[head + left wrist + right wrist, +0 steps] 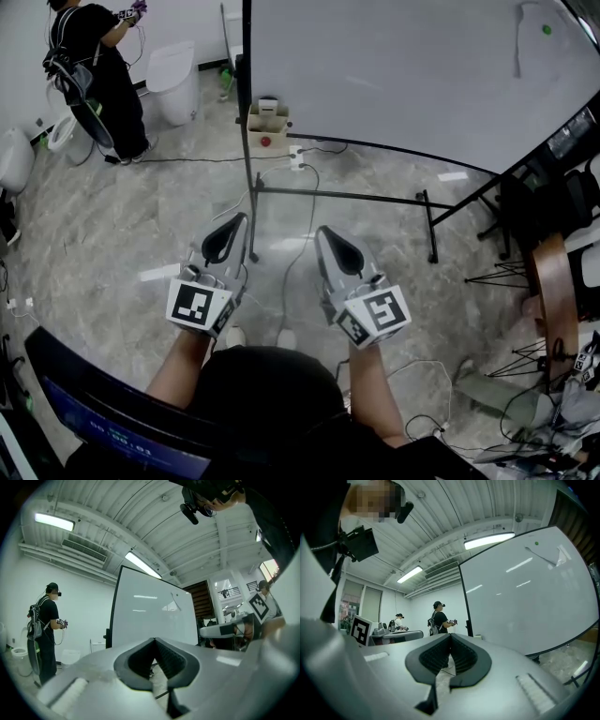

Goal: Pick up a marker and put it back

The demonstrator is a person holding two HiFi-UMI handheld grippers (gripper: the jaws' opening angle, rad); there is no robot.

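The whiteboard (394,66) fills the head view from twelve to two o'clock, on a black stand (375,197) over the stone floor (112,225). A person (94,66) stands at ten o'clock, well apart. Near centre, the left gripper (238,219) at eight o'clock and the right gripper (324,232) at four each have jaws pressed together, with nothing between them. A small box (268,120) sits at the board's foot at twelve, and a green dot (547,29) shows at one on its face. No marker can be made out; likely it lies by the board. Expect it to be light, rigid, smooth and apt to roll: pinch mid-barrel, across its width
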